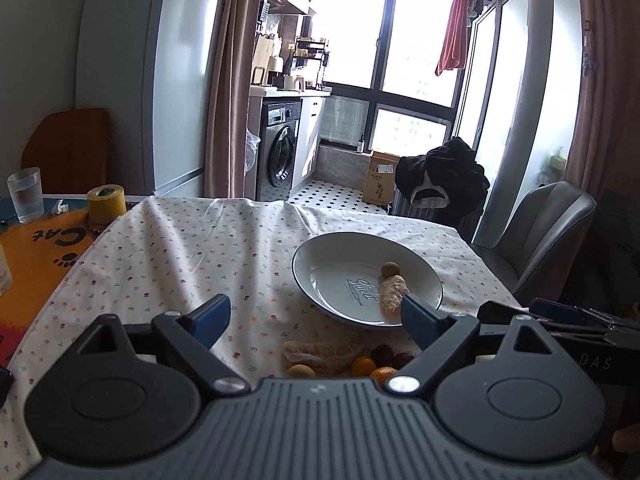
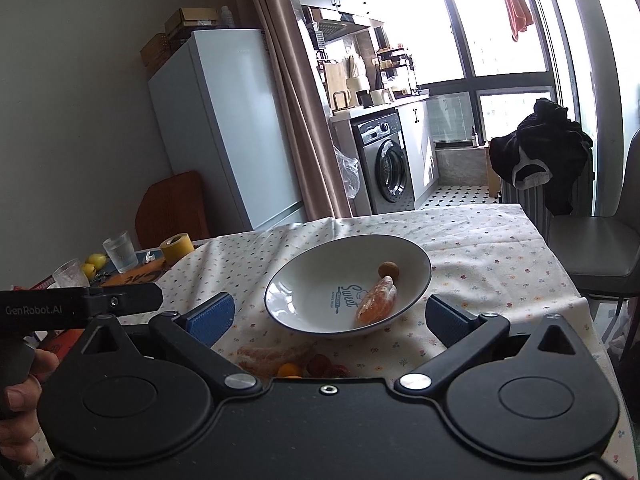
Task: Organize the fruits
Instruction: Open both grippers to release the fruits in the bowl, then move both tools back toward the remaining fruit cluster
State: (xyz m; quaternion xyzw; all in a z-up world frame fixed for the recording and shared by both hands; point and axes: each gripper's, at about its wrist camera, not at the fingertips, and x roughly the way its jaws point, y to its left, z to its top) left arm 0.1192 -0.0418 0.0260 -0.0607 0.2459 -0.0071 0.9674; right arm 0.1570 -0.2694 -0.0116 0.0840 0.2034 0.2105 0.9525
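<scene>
A white bowl (image 1: 320, 264) (image 2: 304, 280) with a dark rim stands on the flowered tablecloth. Inside lie a peeled orange segment (image 1: 393, 294) (image 2: 378, 300) and a small brown round fruit (image 1: 390, 269) (image 2: 389, 269). In front of the bowl, near the table's front edge, lie another peeled citrus piece (image 1: 320, 356) (image 2: 272, 356), small orange fruits (image 1: 364, 365) (image 2: 289, 369), dark red fruits (image 1: 390, 356) (image 2: 326, 365) and a brown round fruit (image 1: 302, 371). My left gripper (image 1: 316, 318) hangs open above this pile, holding nothing. My right gripper (image 2: 330, 316) is open too, in front of the bowl.
At the table's left stand a yellow tape roll (image 1: 107, 204) (image 2: 177, 247), a water glass (image 1: 26, 194) (image 2: 119, 257) and yellow fruits (image 2: 93, 264) on an orange mat (image 1: 36, 248). A grey chair (image 1: 536, 236) (image 2: 600, 252) stands at the right. A fridge (image 1: 148, 80) is behind.
</scene>
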